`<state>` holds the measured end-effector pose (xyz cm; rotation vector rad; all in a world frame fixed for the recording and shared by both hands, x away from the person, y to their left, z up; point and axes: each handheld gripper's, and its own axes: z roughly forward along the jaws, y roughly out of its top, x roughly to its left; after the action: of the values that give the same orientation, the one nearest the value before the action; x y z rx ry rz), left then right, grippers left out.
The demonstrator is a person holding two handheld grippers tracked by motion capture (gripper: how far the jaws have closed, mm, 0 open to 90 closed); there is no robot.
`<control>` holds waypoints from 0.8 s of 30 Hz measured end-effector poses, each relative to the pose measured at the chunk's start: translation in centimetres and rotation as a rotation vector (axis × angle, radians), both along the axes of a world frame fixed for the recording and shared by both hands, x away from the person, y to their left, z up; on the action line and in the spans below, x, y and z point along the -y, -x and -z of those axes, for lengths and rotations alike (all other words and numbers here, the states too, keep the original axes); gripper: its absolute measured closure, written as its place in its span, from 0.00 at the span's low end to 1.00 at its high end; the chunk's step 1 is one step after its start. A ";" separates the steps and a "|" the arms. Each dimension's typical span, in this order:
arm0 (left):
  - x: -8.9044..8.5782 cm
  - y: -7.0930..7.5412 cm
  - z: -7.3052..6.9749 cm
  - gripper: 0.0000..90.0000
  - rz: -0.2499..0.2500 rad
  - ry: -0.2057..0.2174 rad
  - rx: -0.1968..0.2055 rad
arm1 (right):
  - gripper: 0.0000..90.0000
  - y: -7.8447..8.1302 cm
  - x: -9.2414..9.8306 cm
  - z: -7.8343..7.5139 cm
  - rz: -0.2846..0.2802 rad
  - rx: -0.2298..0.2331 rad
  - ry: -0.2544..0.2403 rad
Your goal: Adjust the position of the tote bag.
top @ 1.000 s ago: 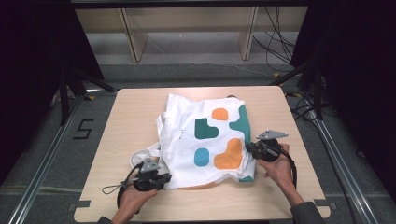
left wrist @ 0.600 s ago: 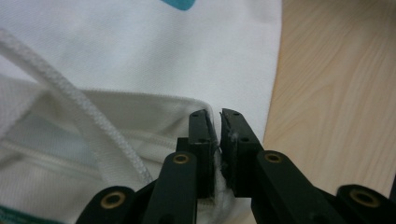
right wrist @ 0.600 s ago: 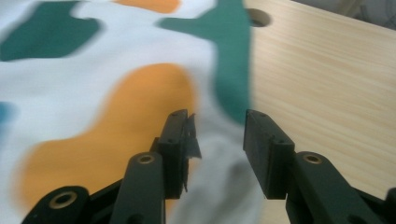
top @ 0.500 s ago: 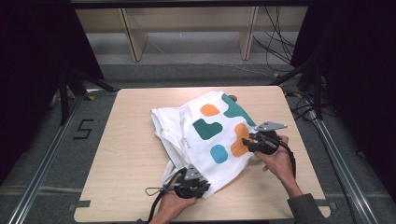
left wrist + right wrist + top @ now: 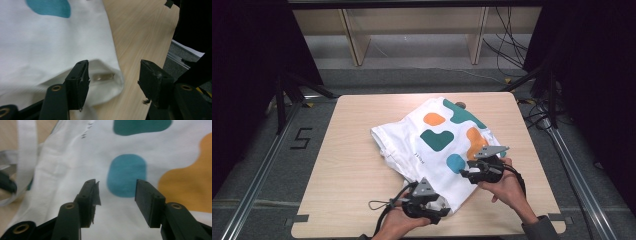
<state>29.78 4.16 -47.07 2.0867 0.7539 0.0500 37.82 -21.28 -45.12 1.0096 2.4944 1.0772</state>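
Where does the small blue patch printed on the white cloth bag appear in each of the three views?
High view: the blue patch lies low on the white cloth bag, just left of the right gripper.
Left gripper view: at the top edge, left of centre.
Right gripper view: centre, just beyond the open jaws.
Shared landmark: the wooden table.

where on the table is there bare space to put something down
The left half of the table, beside the white tote bag, is bare, as is the far strip behind it. The near right is crowded by both claws, left claw and right claw.
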 end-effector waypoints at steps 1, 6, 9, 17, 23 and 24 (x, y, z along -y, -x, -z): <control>-1.2 0.1 -0.5 0.42 -0.020 0.013 0.009 | 0.56 0.4 -0.3 0.1 0.005 -0.010 -0.017; -6.9 -0.9 -1.3 0.39 -0.163 -0.022 0.087 | 0.50 2.3 -2.6 0.4 -0.089 -0.037 0.002; -9.1 -1.5 -1.4 0.38 -0.221 -0.027 0.122 | 0.48 3.4 -4.0 0.5 -0.112 -0.031 0.001; -13.5 -3.6 0.1 0.35 -0.375 -0.135 0.148 | 0.45 5.0 -6.8 2.0 -0.134 -0.042 0.032; -16.1 -4.7 0.9 0.32 -0.474 -0.196 0.144 | 0.78 5.7 -7.7 3.9 -0.224 -0.046 0.205; -16.1 -4.7 0.9 0.31 -0.474 -0.196 0.144 | 0.80 5.7 -7.6 4.1 -0.229 -0.017 0.230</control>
<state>34.44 20.26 -47.97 2.0133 1.1763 0.5477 32.16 -13.63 -49.26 0.6856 2.7206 0.8147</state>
